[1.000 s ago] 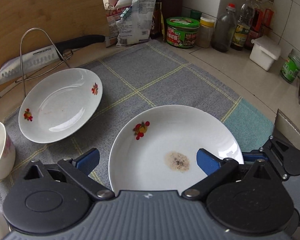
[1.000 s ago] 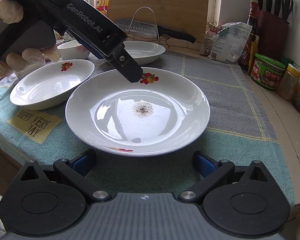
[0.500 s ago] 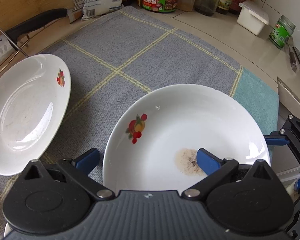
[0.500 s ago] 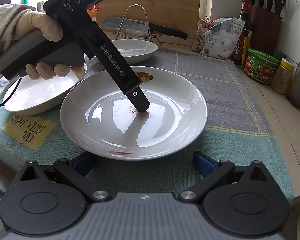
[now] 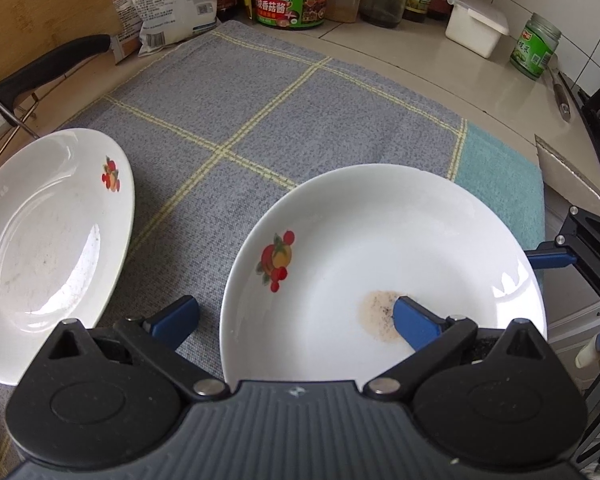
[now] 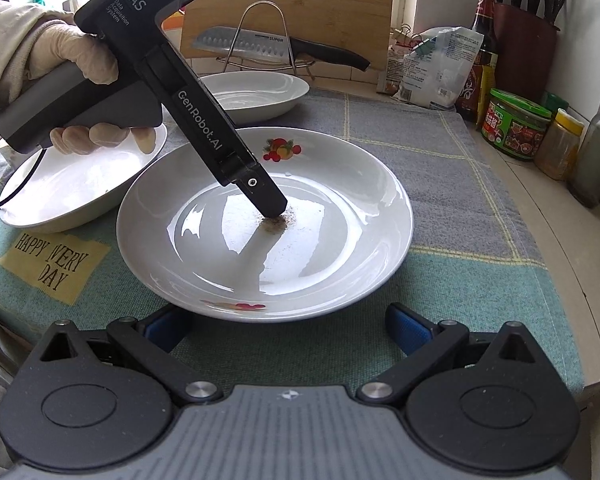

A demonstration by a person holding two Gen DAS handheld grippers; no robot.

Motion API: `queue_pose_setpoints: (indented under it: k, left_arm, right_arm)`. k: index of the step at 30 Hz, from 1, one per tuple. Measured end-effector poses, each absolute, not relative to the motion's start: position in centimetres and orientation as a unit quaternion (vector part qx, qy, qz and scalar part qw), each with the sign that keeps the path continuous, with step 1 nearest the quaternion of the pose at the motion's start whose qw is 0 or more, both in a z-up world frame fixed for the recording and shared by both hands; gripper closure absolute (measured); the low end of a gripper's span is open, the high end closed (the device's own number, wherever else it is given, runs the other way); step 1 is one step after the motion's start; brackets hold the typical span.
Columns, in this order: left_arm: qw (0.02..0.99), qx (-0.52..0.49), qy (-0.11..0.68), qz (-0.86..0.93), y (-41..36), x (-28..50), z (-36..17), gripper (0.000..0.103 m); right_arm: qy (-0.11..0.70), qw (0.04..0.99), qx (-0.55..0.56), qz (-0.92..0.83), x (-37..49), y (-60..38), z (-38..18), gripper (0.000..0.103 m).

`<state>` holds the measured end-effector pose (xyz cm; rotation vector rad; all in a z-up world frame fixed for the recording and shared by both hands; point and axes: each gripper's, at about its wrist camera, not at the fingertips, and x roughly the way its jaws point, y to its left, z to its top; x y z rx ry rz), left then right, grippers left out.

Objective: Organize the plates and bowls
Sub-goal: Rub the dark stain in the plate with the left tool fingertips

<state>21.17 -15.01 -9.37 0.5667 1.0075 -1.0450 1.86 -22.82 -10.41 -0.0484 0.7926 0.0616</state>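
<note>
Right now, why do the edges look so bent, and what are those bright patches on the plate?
Both views are fisheye, so the counter curves and corners go dark. In the right wrist view, the plate mirrors window light as glare, and the left tool casts a shadow. The left wrist view shows milder glare.

Right gripper [image 6: 286, 326] hovers low at the near rim of the front plate [image 6: 340, 240], blue fingers spread wide either side. Left gripper [image 6: 274, 210], held in a gloved hand [image 6: 80, 60], slants down, tip on a brown speckled stain [image 6: 276, 224] at plate centre. 2 more plates behind: one [image 6: 80, 176] left, one [image 6: 268, 92] before the knife rack [image 6: 264, 40].
</note>
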Motion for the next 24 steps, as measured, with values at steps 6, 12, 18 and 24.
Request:
queue_pose_setpoints:
  k: [6, 12, 18, 24]
  left_arm:
    - [0.697, 0.27, 0.463, -0.475, -15.3, 21.4, -9.4, 0.001]
    - [0.655, 0.313, 0.471, -0.501, -15.6, 21.0, -9.2, 0.001]
    - [0.633, 0.294, 0.509, -0.504, -16.1, 22.3, -8.8, 0.001]
    - [0.625, 0.259, 0.54, -0.5, -16.2, 23.3, -8.5, 0.001]
  right_arm:
    - [0.379, 0.924, -0.029, 0.048, 2.0, -23.1, -10.5, 0.0]
    - [0.372, 0.926, -0.033, 0.059, 1.9, -23.2, -10.6, 0.0]
    - [0.366, 0.928, -0.035, 0.065, 1.7, -23.3, -10.7, 0.0]
    - [0.355, 0.932, -0.035, 0.066, 1.2, -23.3, -10.8, 0.0]
